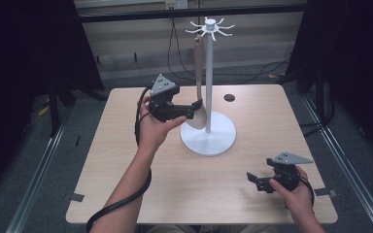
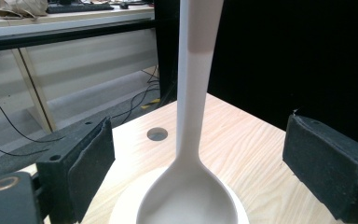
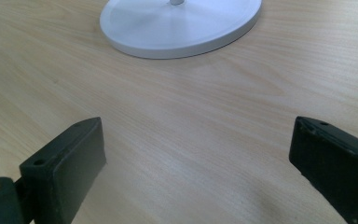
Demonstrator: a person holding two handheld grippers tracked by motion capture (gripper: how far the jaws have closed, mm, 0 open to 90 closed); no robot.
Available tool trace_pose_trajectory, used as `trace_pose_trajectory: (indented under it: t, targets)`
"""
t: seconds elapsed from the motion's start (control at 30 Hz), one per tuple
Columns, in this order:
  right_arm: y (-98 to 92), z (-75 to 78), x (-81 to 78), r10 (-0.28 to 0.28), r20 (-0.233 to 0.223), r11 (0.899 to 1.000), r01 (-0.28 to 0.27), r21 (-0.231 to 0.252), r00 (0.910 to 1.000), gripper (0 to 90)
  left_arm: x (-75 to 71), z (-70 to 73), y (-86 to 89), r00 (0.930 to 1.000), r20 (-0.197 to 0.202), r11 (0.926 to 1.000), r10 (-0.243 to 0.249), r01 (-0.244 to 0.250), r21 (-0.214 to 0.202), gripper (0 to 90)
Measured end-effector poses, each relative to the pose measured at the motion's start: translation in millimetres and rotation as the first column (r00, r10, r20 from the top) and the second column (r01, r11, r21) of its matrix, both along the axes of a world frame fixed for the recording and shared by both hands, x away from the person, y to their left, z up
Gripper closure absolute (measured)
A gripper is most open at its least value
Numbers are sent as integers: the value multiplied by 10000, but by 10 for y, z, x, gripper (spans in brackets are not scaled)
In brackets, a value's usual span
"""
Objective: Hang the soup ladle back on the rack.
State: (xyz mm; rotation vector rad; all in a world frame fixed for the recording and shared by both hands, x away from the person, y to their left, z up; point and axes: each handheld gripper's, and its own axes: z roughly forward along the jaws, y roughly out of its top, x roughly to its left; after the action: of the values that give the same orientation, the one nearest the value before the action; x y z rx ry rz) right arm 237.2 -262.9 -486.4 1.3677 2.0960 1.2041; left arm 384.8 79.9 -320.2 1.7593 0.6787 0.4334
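A white stand with a ring of hooks at its top rises from a round base at the middle of the table. A pale spoon with a brown upper handle hangs upright beside the pole, its bowl low over the base. My left gripper is open around the spoon's neck. In the left gripper view the spoon stands between the pads with a gap on each side. My right gripper is open near the table's front right, low over bare wood.
The wooden table has a small round hole behind the stand. The stand's base lies ahead of my right gripper. Cables run across the floor beyond the far edge, and dark curtains hang on both sides.
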Motion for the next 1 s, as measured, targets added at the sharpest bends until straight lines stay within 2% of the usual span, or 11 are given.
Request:
trace_pose_trajectory:
  t: [0.47, 0.53, 0.67, 0.77, 1.0]
  targets:
    - [3, 3, 1, 18, 37, 10000, -18, -10, 10000, 28, -95, -203, 87, 9998, -178, 10000, -59, 60, 74, 83]
    - [10, 24, 0, 0, 248, 10000, 2, -68, 9997, 27, -107, -234, 109, 9997, -238, 9999, -16, 18, 106, 82]
    - [18, 40, 2, 6, 316, 10000, -6, -2, 9995, 28, -114, -304, 160, 9994, -331, 9999, -27, 31, 135, 81]
    - [26, 39, 8, 21, 304, 10000, -20, -25, 9995, 28, -126, -347, 191, 9989, -475, 10000, 48, -48, 2, 81]
    - [46, 37, 33, 87, 275, 10000, -86, -18, 9996, 28, -137, -447, 272, 9981, -615, 9999, 75, -68, 107, 81]
